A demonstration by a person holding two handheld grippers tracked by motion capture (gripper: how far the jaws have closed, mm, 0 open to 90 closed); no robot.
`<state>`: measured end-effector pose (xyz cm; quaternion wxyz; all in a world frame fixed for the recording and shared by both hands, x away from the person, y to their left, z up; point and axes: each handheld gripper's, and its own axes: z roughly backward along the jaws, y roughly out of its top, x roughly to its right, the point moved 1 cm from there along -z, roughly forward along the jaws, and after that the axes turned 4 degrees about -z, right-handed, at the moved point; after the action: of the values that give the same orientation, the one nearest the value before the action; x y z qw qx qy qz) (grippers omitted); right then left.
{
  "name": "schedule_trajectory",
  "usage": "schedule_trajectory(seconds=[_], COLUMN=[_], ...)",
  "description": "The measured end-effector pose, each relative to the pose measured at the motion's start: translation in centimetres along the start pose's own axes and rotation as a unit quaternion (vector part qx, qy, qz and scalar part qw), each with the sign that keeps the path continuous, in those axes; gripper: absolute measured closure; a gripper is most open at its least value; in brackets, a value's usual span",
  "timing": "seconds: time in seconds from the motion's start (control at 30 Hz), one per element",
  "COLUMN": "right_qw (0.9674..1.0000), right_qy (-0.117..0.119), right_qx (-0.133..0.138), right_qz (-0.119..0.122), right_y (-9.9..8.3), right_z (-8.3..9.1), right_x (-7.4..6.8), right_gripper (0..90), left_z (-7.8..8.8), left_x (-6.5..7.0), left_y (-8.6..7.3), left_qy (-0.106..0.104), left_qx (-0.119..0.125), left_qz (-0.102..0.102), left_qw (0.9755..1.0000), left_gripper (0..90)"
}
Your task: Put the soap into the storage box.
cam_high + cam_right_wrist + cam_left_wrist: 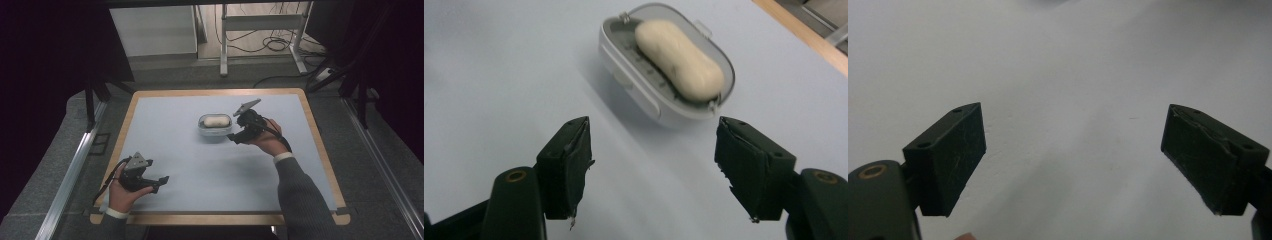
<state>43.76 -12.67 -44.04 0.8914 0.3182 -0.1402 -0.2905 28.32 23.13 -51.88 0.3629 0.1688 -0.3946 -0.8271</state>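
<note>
Pale blue tabletop with a wooden edge point(131, 107) fills the middle of the high view, dark grey floor around it and a white desk frame with loose cables point(260, 35) beyond the far edge. Near the table's centre sits the one container — a grey, rounded plastic soap dish point(215, 128), lid off, and inside it lies a cream-coloured oblong bar of soap point(216, 121), resting lengthwise on the dish's ridged insert. In the right gripper view the soap dish point(634, 80) lies just ahead of the jaws, the bar point(679, 60) sitting fully within its rim.

Right gripper point(235, 137) hovers just beside the dish on its right side, jaws spread wide point(651, 167) and holding nothing. Over at the near left corner, the left gripper point(161, 181) rests low, well apart from the dish — its jaws also stand wide open point(1073, 160), bare table between them.
</note>
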Motion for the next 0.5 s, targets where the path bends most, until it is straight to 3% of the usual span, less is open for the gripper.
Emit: schedule_trajectory(seconds=[0.2,0.3,0.43,0.5], right_qw=[0.9987,0.9980,0.9961,0.9952], right_qy=[-0.001,-0.008,-0.025,-0.031], right_qx=[0.023,0.030,0.044,0.050], right_qz=[-0.045,-0.054,-0.072,-0.078], right_y=[-4.6,-5.9,-9.2,-9.8], right_z=[1.3,1.6,2.4,2.6], right_x=[0.0,0.0,-0.4,-0.5], right_gripper=[30.2,29.4,27.2,27.2], left_z=[0.3,0.3,0.2,0.2], left_x=[-0.1,-0.1,-0.1,-0.1], left_y=[0.0,0.0,0.0,0.0], left_qy=[0.002,0.002,0.005,0.005], left_qx=[0.004,0.006,0.003,0.003], left_qz=[0.002,0.002,0.001,0.001], left_qw=[1.0000,1.0000,1.0000,1.0000], left_gripper=[11.3,11.3,11.3,11.3])
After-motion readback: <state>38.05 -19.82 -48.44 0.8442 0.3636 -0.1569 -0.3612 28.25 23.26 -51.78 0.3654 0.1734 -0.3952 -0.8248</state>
